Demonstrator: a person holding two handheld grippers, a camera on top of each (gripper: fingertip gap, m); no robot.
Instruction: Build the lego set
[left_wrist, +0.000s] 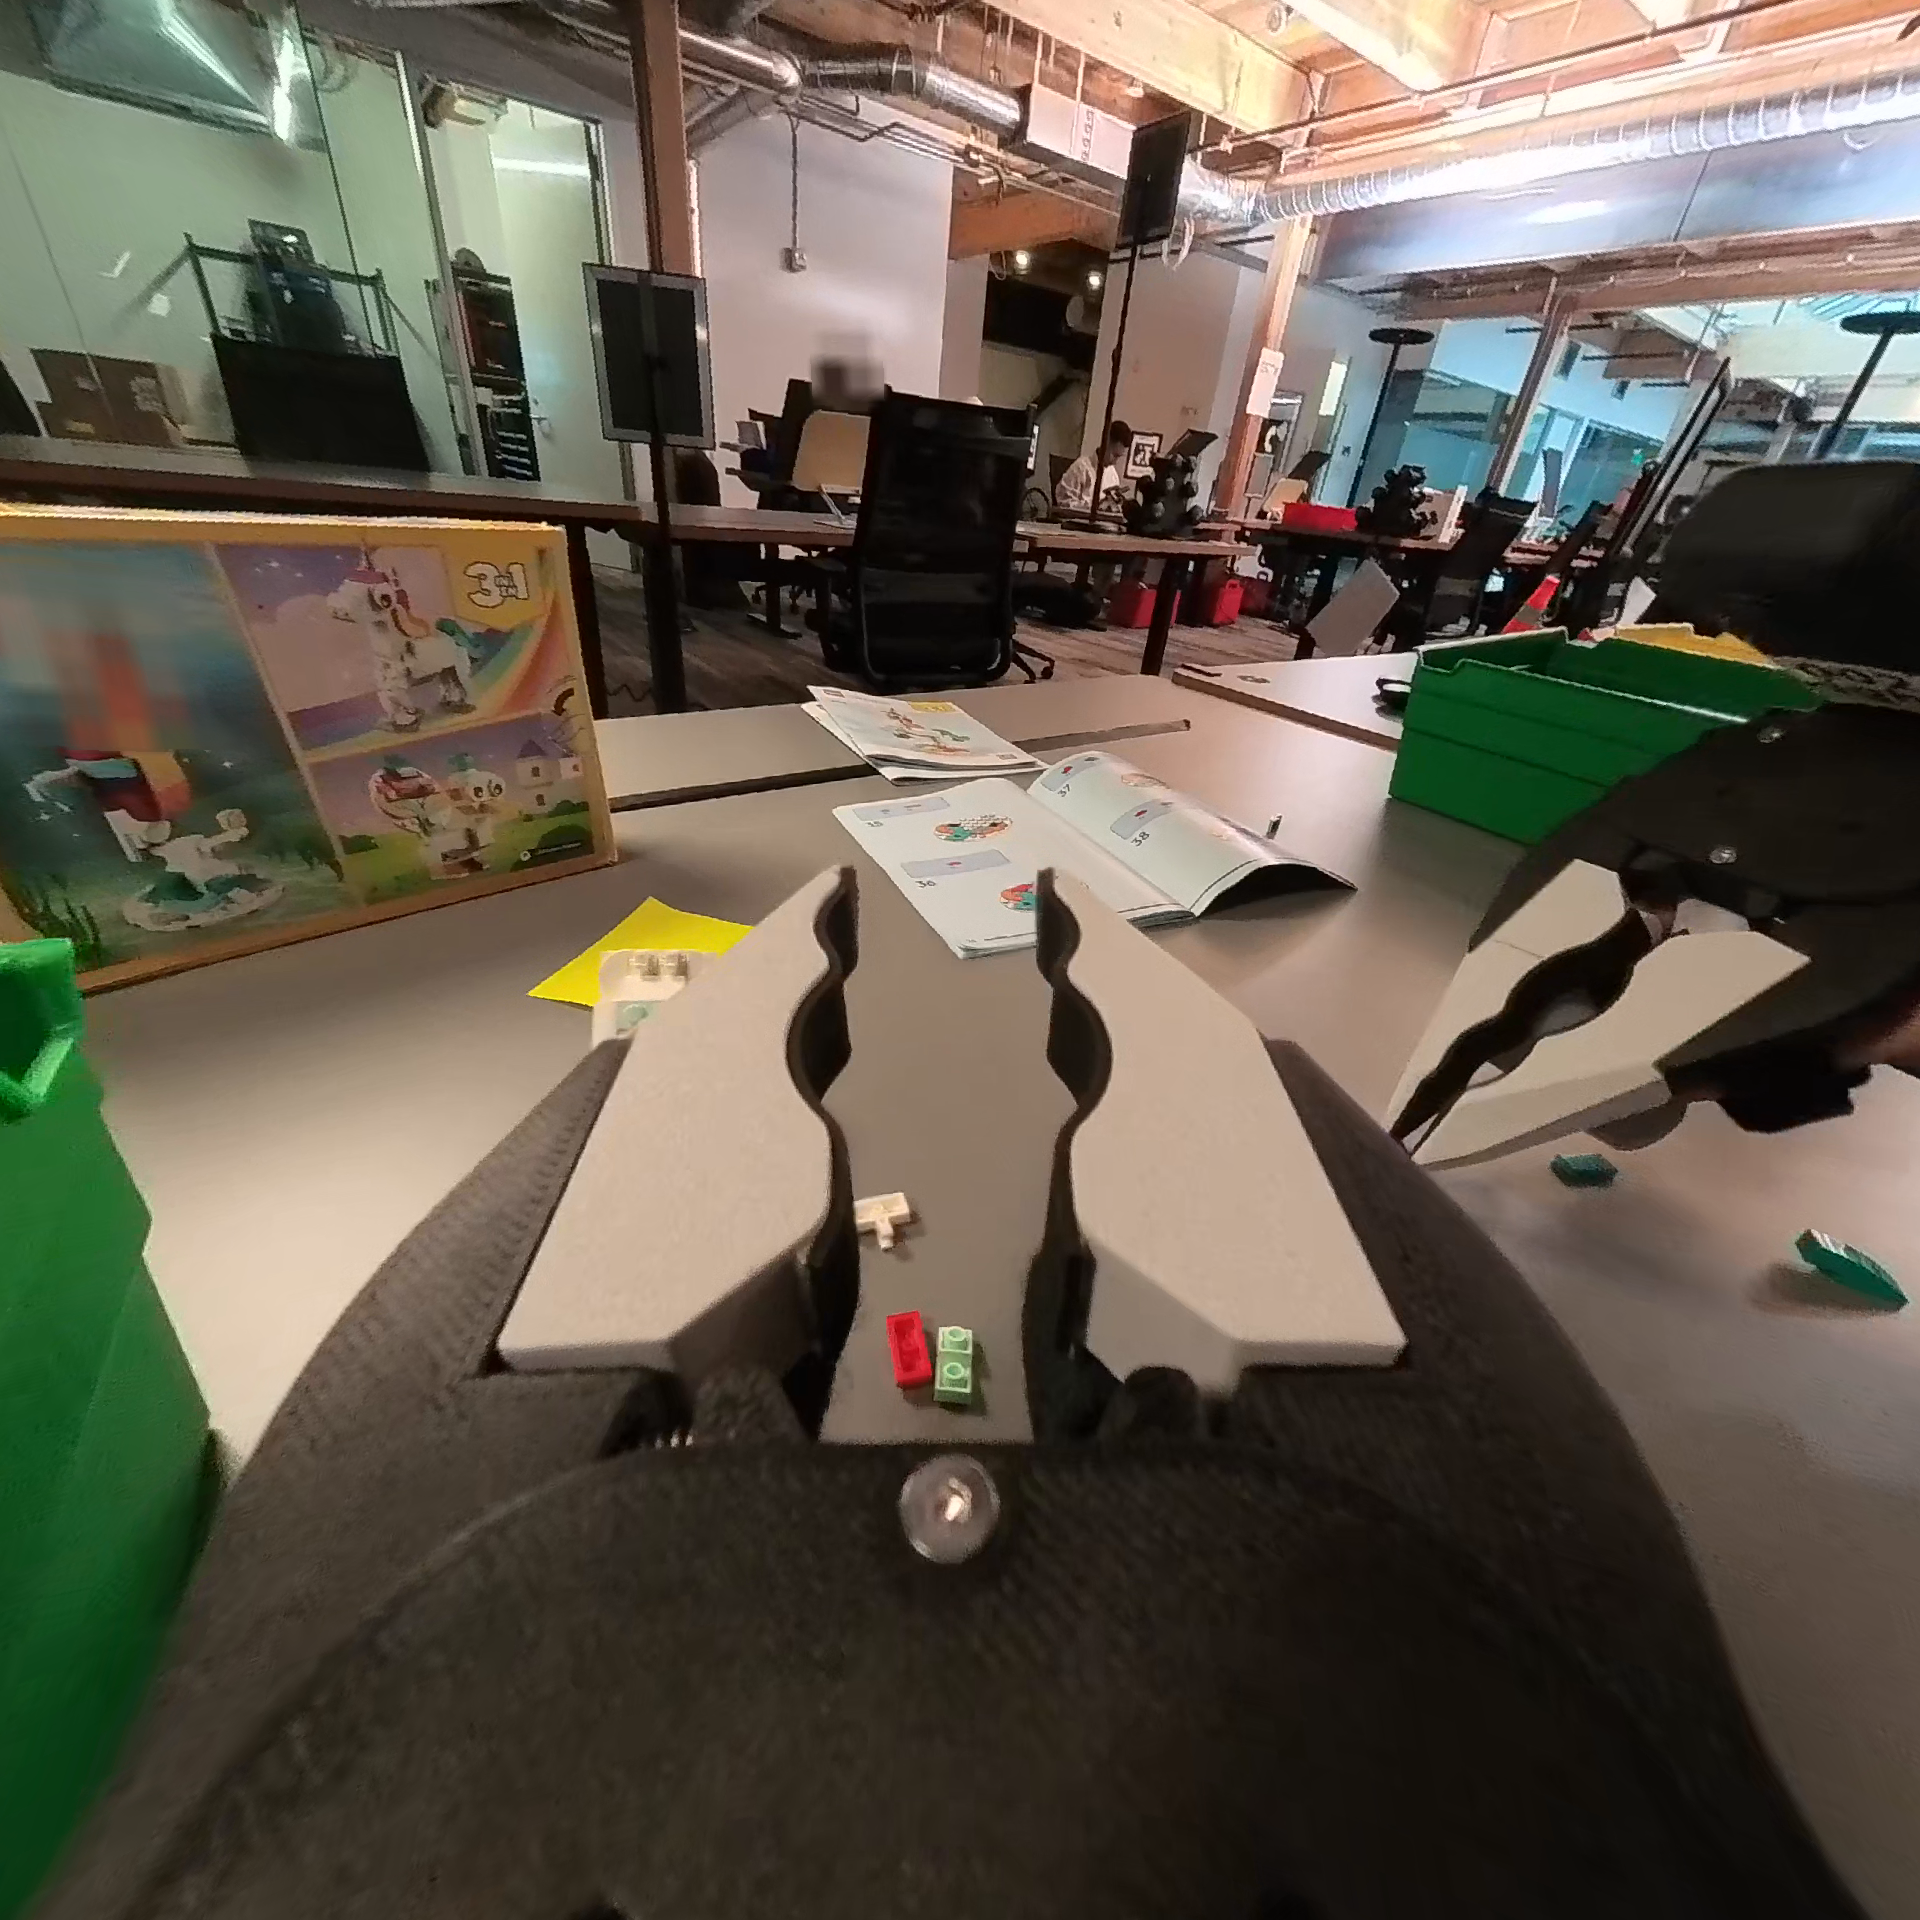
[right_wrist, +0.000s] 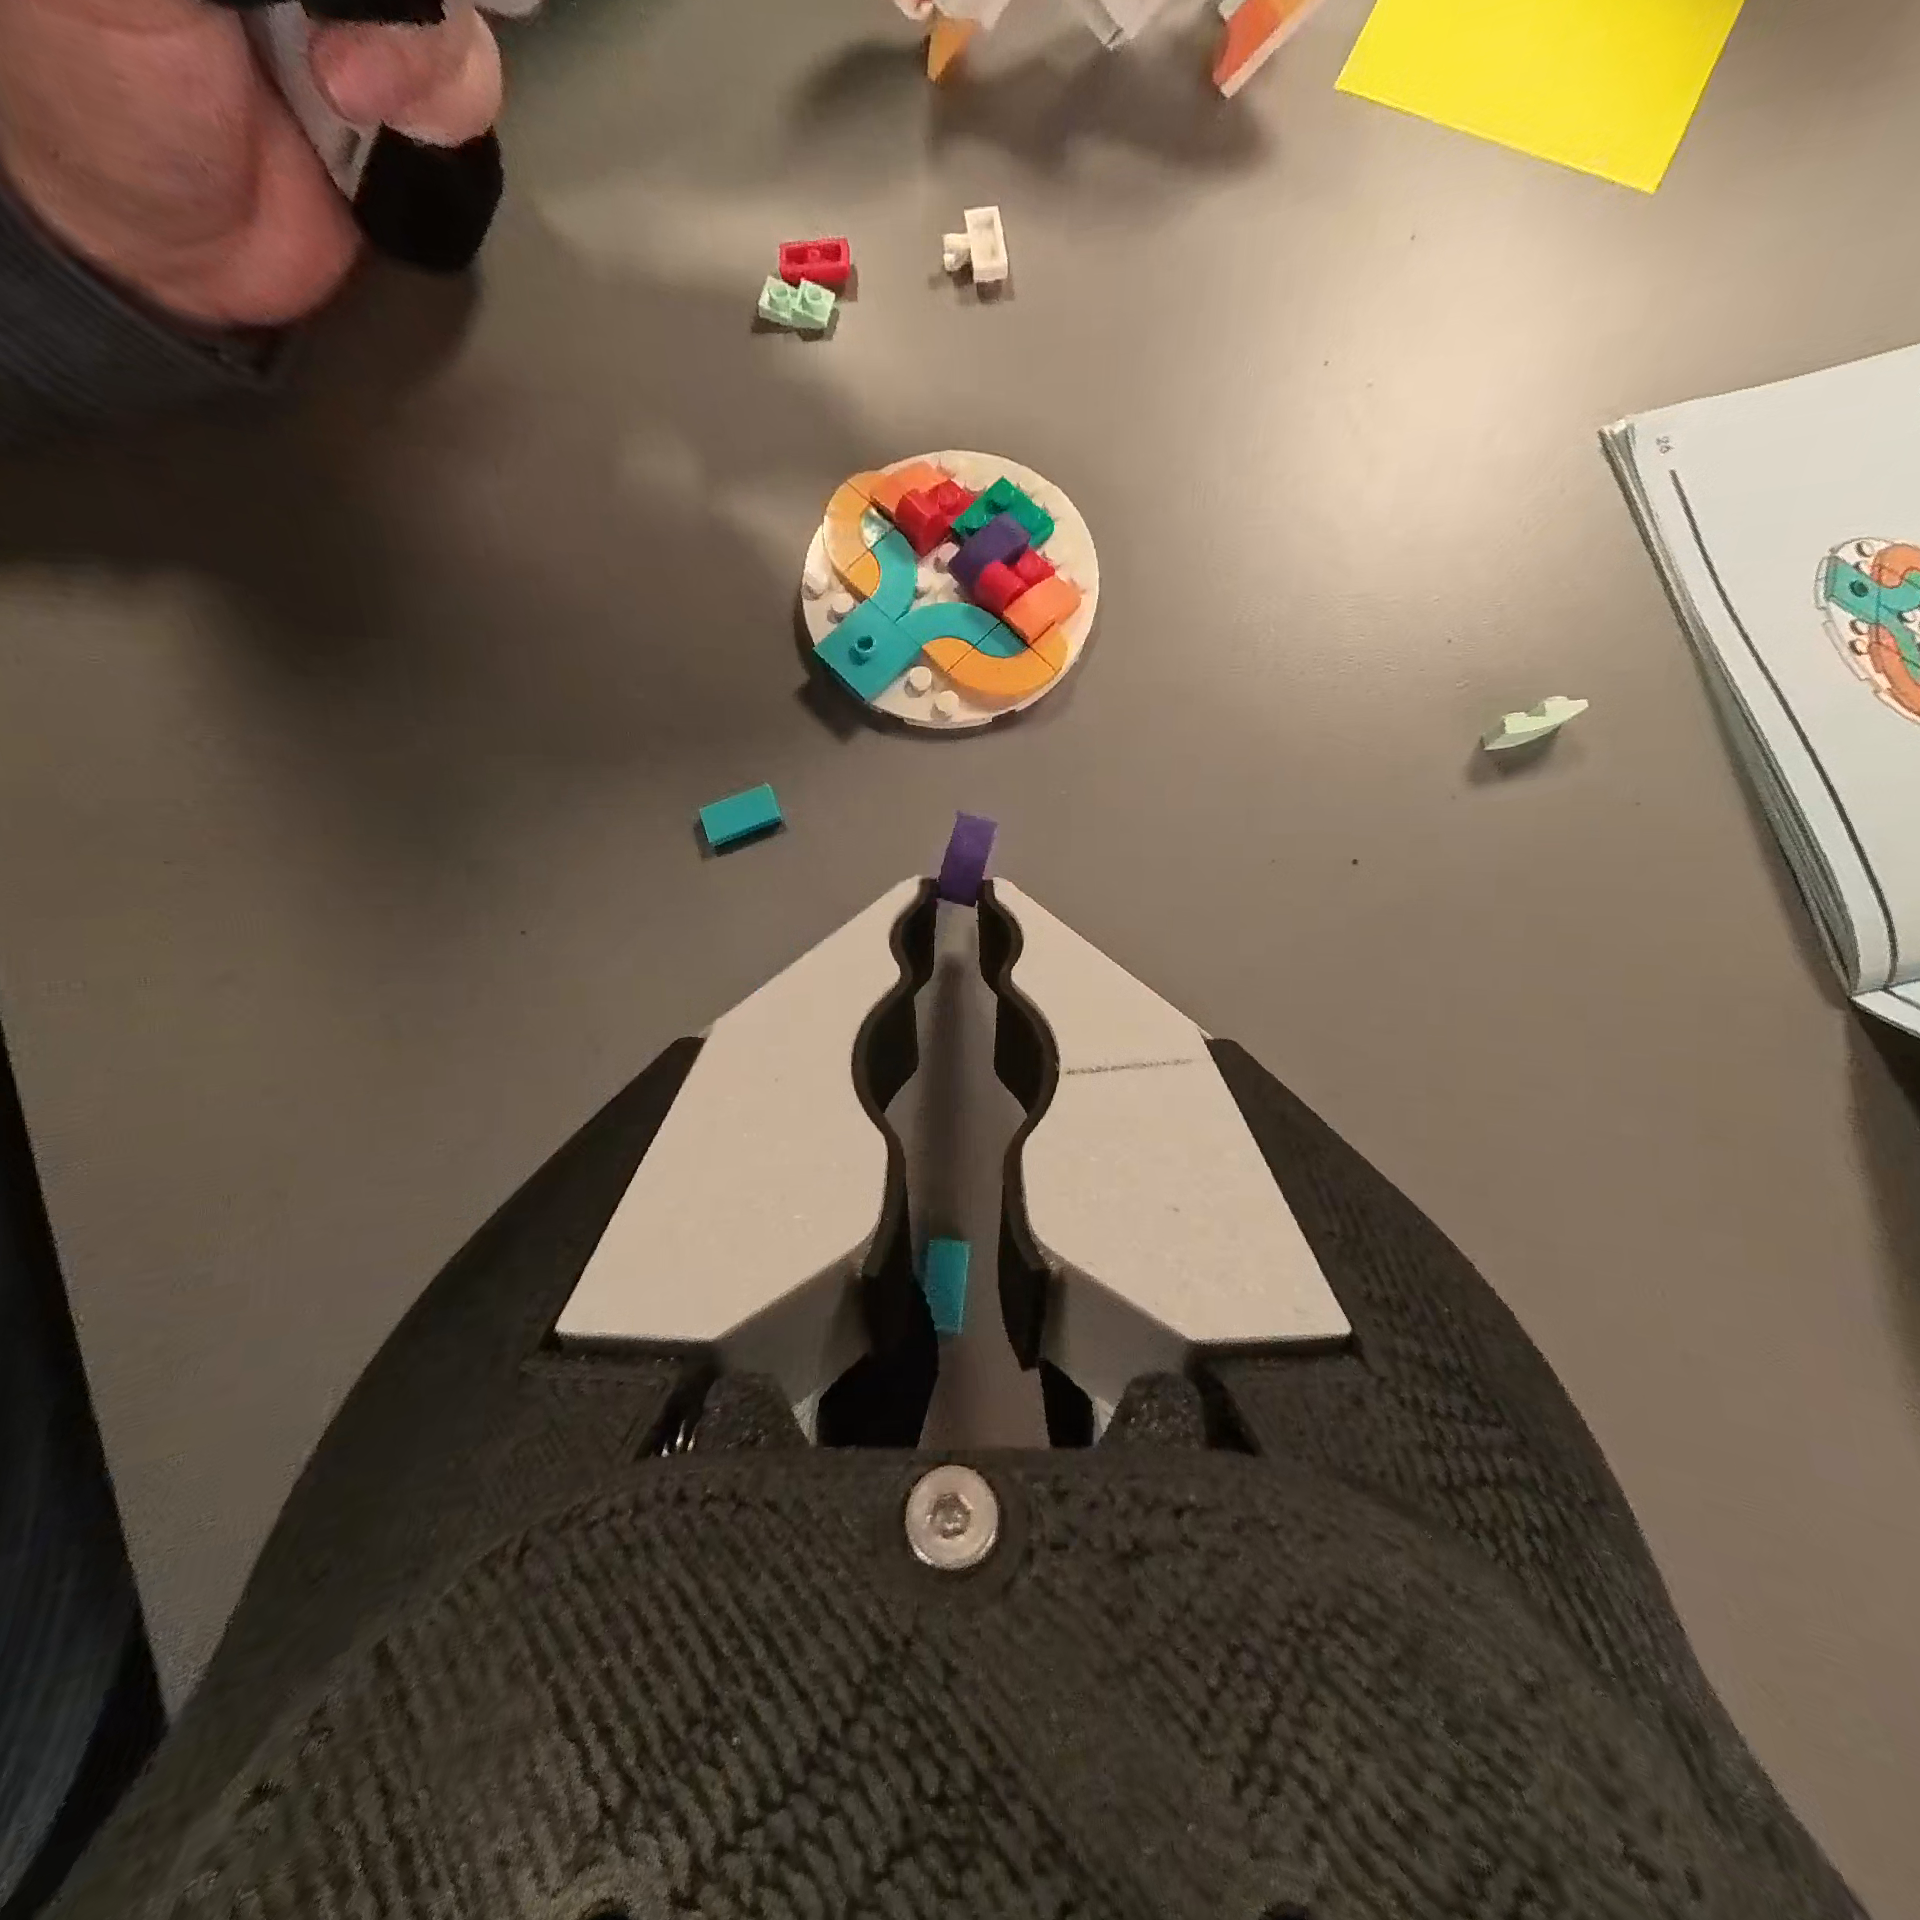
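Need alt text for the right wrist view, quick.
The right gripper pinches a purple brick at its fingertips, just short of a round, partly built lego base on the grey table. Loose teal, red, mint and white pieces lie around.

My two handheld tongs, matching pair

I see grey wavy-edged fingers (right_wrist: 769, 1153) on ribbed black bodies, one silver screw (right_wrist: 951, 1524) each; a dark sleeve (right_wrist: 62, 343) far left.

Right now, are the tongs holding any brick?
Yes. The right tongs pinch a small purple brick by its lower end, at their very tips. The left tongs hold nothing.
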